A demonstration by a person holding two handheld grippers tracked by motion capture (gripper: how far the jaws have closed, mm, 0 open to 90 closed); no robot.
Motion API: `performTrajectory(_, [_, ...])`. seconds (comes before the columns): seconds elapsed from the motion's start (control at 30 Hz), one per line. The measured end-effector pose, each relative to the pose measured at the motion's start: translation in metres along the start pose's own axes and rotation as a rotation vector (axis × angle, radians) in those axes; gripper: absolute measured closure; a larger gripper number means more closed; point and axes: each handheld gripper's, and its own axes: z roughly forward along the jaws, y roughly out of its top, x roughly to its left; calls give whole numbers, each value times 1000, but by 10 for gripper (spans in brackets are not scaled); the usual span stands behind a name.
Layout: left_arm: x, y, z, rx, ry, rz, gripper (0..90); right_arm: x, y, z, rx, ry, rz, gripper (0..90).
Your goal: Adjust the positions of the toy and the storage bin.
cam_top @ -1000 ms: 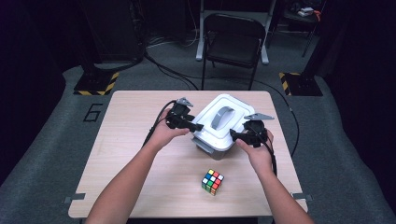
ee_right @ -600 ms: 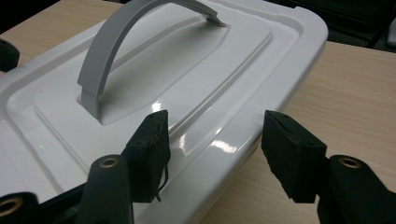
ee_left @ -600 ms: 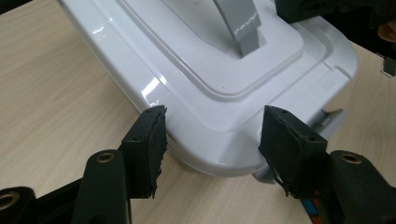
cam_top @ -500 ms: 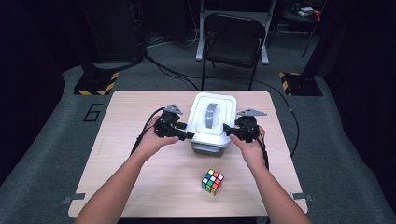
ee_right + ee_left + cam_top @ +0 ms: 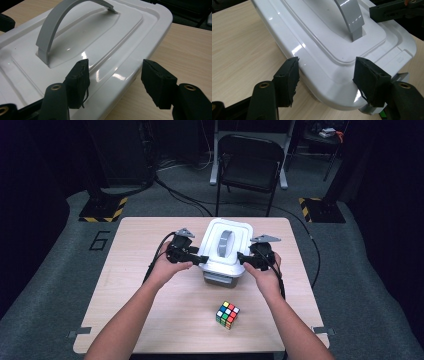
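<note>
With both tools, left (image 5: 204,260) and right (image 5: 240,258), parted astride the white lidded box (image 5: 226,251), I risk a lopsided squeeze skidding it across the bench (image 5: 140,270).

Only readable mark: a large "6" (image 5: 98,240) on the grey floor mat, just left of the worktop (image 5: 150,310). Nothing legible on the white box lid or elsewhere.

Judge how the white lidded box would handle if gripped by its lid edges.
The white lid looks glossy, with bright reflections, so pads may slip. It seems stiff moulded plastic. The box sits flat and broad, so it is unlikely to tip or roll; its grey handle offers surer purchase.
</note>
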Motion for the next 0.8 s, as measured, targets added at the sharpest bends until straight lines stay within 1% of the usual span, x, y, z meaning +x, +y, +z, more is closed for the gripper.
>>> performTrajectory(0.1, [-1,0,0,6,10,5,366,0,0,-2,8,-11,-5,388])
performTrajectory(0.17, [-2,0,0,1,4,-3,369,-1,0,-2,8,-8,0,387])
performTrajectory(0.2, [-3,0,0,5,-2,3,370,-1,0,-2,7,-7,3,389])
performTrajectory(0.27, [-7,-1,-1,4,6,10,372,-3,0,0,3,0,9,401])
performTrajectory(0.33, [-10,-1,-3,15,-4,23,368,-6,0,0,0,14,18,414])
performTrajectory(0.37, [-12,-2,-4,24,-9,22,356,-7,0,0,4,23,29,418])
performTrajectory(0.4, [-13,-3,-4,18,-17,28,350,-9,0,1,4,30,30,417])
performTrajectory(0.47, [-16,-4,-5,29,-28,31,350,-12,1,1,8,30,43,418])
performTrajectory(0.5, [-17,-4,-5,30,-24,42,350,-14,1,1,8,27,40,420])
performTrajectory(0.53, [-19,-5,-5,23,-22,39,350,-15,2,2,11,26,41,422])
performTrajectory(0.57, [-19,-6,-6,29,-24,45,350,-16,3,3,11,26,39,436])
performTrajectory(0.6, [-21,-6,-6,20,-18,38,350,-16,3,3,10,29,33,452])
performTrajectory(0.67, [-22,-7,-6,18,-22,32,350,-16,4,4,13,27,31,453])
performTrajectory(0.7, [-22,-8,-5,8,-22,34,350,-16,5,4,12,23,17,456])
performTrajectory(0.73, [-22,-8,-5,9,-26,35,351,-18,7,6,10,18,-5,458])
performTrajectory(0.77, [-23,-8,-5,10,-28,35,351,-18,7,6,15,17,6,456])
performTrajectory(0.8, [-24,-9,-5,9,-31,34,353,-20,8,7,13,15,5,455])
